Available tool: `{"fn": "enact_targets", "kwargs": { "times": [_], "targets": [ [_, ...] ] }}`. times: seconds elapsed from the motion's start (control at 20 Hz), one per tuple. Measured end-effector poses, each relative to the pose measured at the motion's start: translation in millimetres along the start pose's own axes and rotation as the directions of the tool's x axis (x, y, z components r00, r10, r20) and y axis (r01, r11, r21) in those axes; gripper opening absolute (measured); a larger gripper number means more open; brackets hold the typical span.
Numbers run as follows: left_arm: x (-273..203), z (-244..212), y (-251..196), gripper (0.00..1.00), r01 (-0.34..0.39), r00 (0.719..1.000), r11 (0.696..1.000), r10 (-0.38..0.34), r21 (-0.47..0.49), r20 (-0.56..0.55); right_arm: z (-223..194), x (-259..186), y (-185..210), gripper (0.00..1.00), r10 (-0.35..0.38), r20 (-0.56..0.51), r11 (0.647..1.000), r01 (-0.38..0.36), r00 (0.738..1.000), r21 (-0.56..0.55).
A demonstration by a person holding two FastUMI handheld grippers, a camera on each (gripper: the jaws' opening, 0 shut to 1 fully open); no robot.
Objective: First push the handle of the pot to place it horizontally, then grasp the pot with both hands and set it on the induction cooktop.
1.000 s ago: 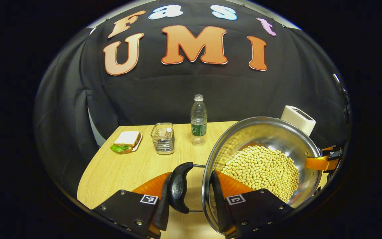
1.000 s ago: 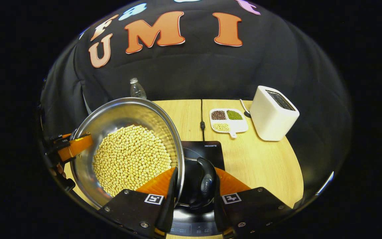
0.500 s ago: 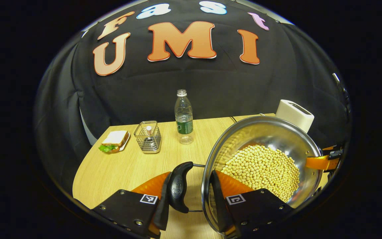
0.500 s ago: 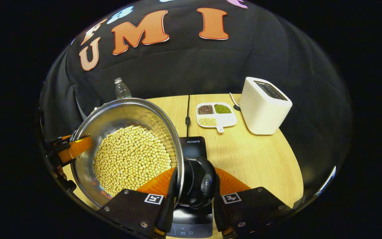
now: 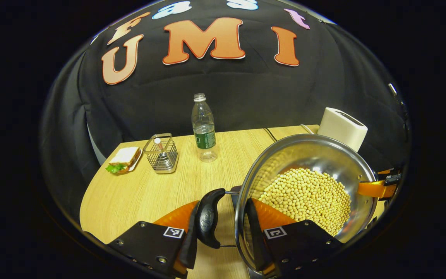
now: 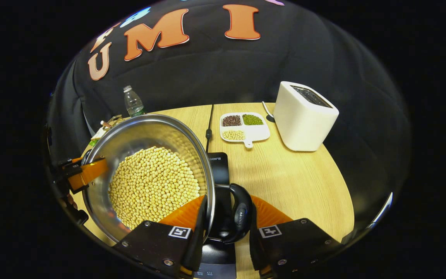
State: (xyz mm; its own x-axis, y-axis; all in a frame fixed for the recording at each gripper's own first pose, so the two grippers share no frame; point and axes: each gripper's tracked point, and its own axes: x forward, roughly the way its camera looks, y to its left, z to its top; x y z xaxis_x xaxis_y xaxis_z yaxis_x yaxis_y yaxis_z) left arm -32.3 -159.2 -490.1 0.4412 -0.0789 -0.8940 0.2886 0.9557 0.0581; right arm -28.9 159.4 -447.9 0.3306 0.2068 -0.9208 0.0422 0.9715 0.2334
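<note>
The pot (image 6: 149, 182), full of beans (image 6: 153, 186), sits left of centre, over the cooktop (image 6: 219, 170). The left gripper (image 5: 223, 221) and right gripper (image 6: 225, 219) each clamp a handle and rim. Lower both together, level, centred on the glass.

Pot (image 6: 149, 170), carried between both grippers: now sits farther toward the left over the induction cooktop (image 6: 219, 170), whose black glass shows less beyond the right gripper (image 6: 223, 232) fingers than a second ago. Toaster (image 6: 304, 116) and divided bean dish (image 6: 244, 126): both now farther up and left from those fingers. Bottle (image 5: 204, 128), wire basket (image 5: 162, 153) and sandwich (image 5: 123, 159): all shifted left and farther out ahead of the left gripper (image 5: 221, 232) fingers.
</note>
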Motion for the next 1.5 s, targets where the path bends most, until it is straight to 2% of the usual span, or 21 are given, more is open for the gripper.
{"fn": "enact_targets", "kwargs": {
  "times": [0.3, 0.35, 0.5, 0.6, 0.75, 0.8, 0.95, 1.05, 1.1, 1.2, 1.3, 1.5],
  "targets": [
    [9, 2, 0, 0.59, 0.000, 1.000, 1.000, 0.000, 0.012, 0.000, 2, 8, -1, 0.50, 0.004, -0.010, 1.000, -0.004, 1.000, 0.017],
    [14, 0, 0, 0.57, 0.002, 1.000, 1.000, -0.002, 0.013, -0.005, 3, 12, 0, 0.51, 0.004, -0.013, 1.000, -0.003, 1.000, 0.022],
    [21, -9, 3, 0.60, 0.005, 0.999, 1.000, -0.005, 0.010, -0.035, 9, 26, 5, 0.56, -0.005, -0.009, 1.000, 0.005, 1.000, 0.027],
    [24, -13, 4, 0.59, 0.018, 0.999, 0.999, -0.019, -0.027, -0.046, 8, 27, 6, 0.58, -0.012, 0.003, 1.000, 0.012, 1.000, 0.011],
    [20, -14, 4, 0.63, 0.025, 0.998, 0.999, -0.026, -0.026, -0.051, 6, 26, 4, 0.60, 0.008, 0.001, 1.000, -0.008, 1.000, 0.004],
    [17, -14, 6, 0.64, 0.021, 0.998, 0.999, -0.022, -0.032, -0.052, 5, 23, 5, 0.61, 0.037, 0.000, 0.999, -0.037, 0.999, 0.005],
    [-6, 13, 26, 0.75, 0.005, 0.999, 0.999, -0.003, -0.033, 0.038, 13, 1, -6, 0.67, 0.117, 0.041, 0.992, -0.119, 0.992, 0.051],
    [-32, 34, 44, 0.83, -0.020, 0.995, 0.999, 0.024, -0.044, 0.098, 27, -25, -23, 0.71, 0.111, 0.114, 0.992, -0.116, 0.987, 0.043],
    [-47, 48, 55, 0.83, -0.039, 0.990, 0.998, 0.045, -0.046, 0.136, 35, -38, -31, 0.72, 0.092, 0.155, 0.995, -0.096, 0.984, 0.018],
    [-79, 76, 73, 0.82, -0.058, 0.972, 0.996, 0.071, -0.065, 0.223, 51, -66, -37, 0.73, 0.081, 0.233, 0.997, -0.075, 0.969, -0.033],
    [-118, 99, 88, 0.82, -0.061, 0.948, 0.994, 0.088, -0.096, 0.307, 66, -100, -37, 0.75, 0.096, 0.307, 0.995, -0.084, 0.947, -0.051],
    [-192, 132, 123, 0.81, -0.086, 0.886, 0.983, 0.151, -0.164, 0.439, 94, -163, -28, 0.83, 0.126, 0.454, 0.991, -0.092, 0.882, -0.097]
  ]
}}
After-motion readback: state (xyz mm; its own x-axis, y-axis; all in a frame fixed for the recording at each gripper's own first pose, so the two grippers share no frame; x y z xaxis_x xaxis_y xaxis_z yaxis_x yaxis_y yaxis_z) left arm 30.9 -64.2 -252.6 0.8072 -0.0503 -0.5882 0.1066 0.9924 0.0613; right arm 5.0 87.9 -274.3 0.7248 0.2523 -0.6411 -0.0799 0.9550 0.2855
